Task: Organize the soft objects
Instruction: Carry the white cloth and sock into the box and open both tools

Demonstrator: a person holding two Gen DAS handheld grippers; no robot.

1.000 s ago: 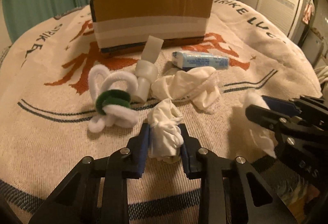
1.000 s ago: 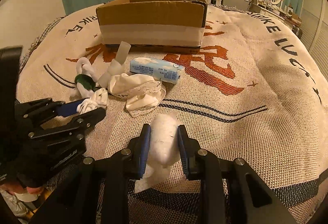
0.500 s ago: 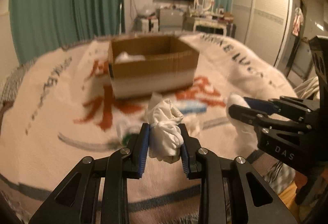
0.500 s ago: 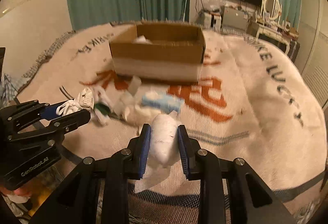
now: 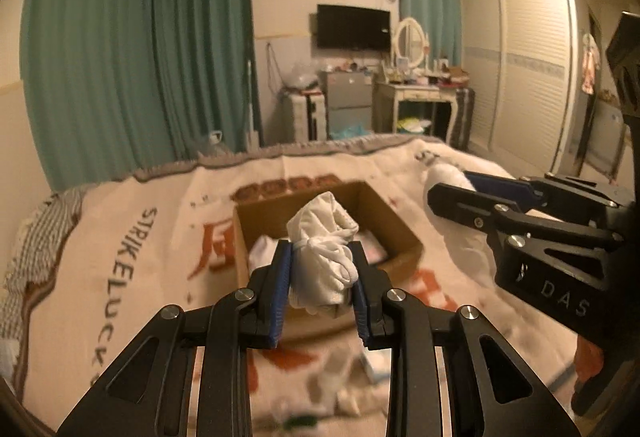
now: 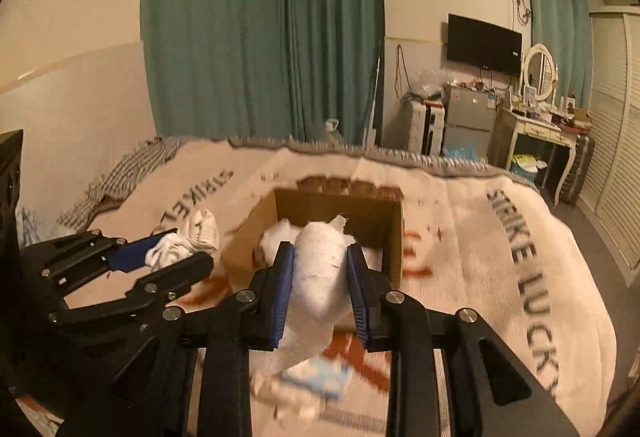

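Observation:
My left gripper (image 5: 320,269) is shut on a knotted white cloth bundle (image 5: 322,241), held in the air above the near side of an open cardboard box (image 5: 400,233). It also shows in the right wrist view (image 6: 180,253). My right gripper (image 6: 320,273) is shut on a fluffy white wad (image 6: 322,269), held in front of the same box (image 6: 394,233). It shows at the right of the left wrist view (image 5: 452,181). White soft items (image 5: 264,253) lie inside the box.
The box sits on a bed with a cream blanket (image 6: 500,277) printed with black letters and red marks. A blue tissue pack (image 6: 316,377) and white items lie on the blanket below the grippers. A dresser (image 6: 536,129) and wardrobe (image 5: 528,61) stand beyond the bed.
Both grippers have risen from the blanket with their loads and moved forward toward the box. The box interior now shows from above.

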